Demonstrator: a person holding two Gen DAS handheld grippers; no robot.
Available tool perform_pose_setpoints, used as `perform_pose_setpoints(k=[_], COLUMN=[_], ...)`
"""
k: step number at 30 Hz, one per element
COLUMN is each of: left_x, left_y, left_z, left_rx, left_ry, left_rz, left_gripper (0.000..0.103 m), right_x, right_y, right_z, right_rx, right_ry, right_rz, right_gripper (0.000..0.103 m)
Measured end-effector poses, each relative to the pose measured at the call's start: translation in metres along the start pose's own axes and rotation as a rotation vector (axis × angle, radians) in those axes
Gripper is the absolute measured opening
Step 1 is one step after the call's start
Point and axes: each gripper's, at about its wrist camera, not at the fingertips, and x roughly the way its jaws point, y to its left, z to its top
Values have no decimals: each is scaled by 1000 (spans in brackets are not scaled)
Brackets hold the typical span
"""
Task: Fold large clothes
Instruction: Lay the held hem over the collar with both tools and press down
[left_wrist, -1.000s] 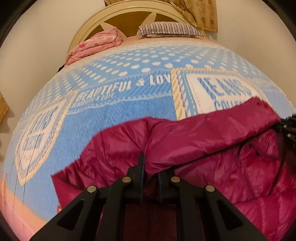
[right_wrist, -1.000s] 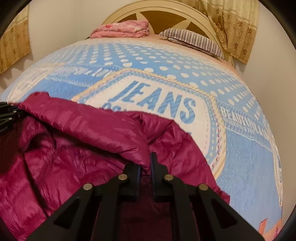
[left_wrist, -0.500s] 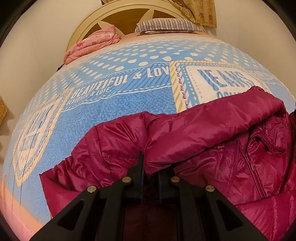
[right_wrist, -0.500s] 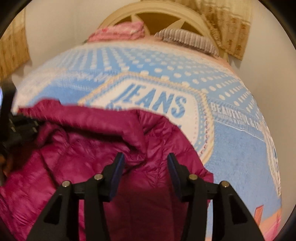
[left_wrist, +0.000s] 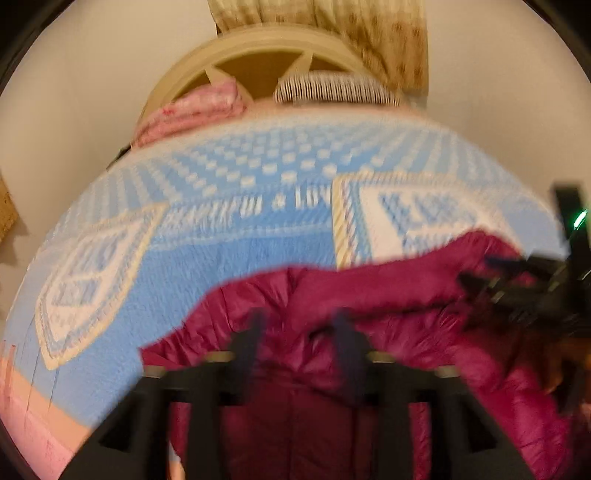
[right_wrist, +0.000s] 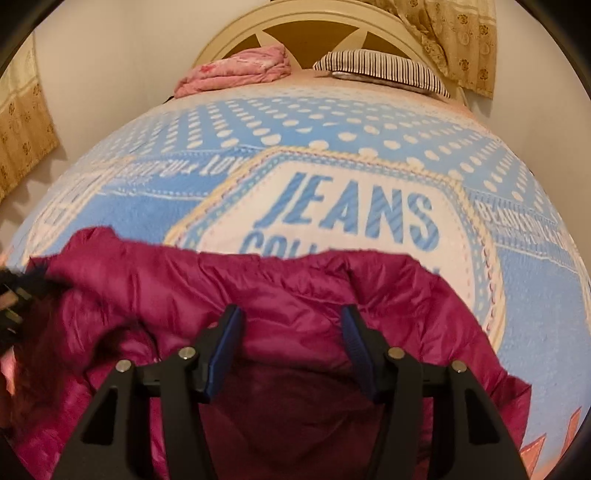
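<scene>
With both sets of jaws now standing apart over the magenta quilted puffer jacket (right_wrist: 295, 332), you look to be at the release that ends one fold, and the garment lies bunched across the lower half of each wrist view on the light-blue fleece blanket printed with white dots and "JEANS" lettering (right_wrist: 369, 147). Your left gripper (left_wrist: 299, 328) has just been opening, its fingers spread with nothing pinched between them, though that view is smeared by motion; your right gripper (right_wrist: 291, 332) has also just been opening, its blue-padded fingers (right_wrist: 225, 343) wide apart above the cloth and pressing on nothing. Half a second ago the left jaws were clamped on a raised ridge of the jacket near bottom centre, and a second ago the right ones were too; both ridges are let go now, and the folded flap lies flatter along the jacket's upper edge. Next, I judge, you need to pick a fresh edge, probably the loose side at the lower right of the right wrist view, and close on a single layer, since this slick padded shell may slide or puff back open.
</scene>
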Motion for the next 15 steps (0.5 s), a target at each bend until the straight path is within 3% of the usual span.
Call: perform_pose_setpoints(k=[1,4,9,15], left_x=[-11,-23,15,71], left_y=[2,2,-16,-45], left_z=[6,22,32,4], left_rx=[-30,-92,-110,-97], left_ry=[-55,-123,-32,115], left_rz=[21,-8,25,72], left_gripper=[83,84,84,84], right_x=[0,0,3,8], right_y=[-2,-5,-7,-9], right_z=[-2,-3,-10,-20], right_rx=[3,11,20,35], right_ry=[0,0,-9,-37], right_rz=[3,11,13,15], right_gripper=[58,58,58,58])
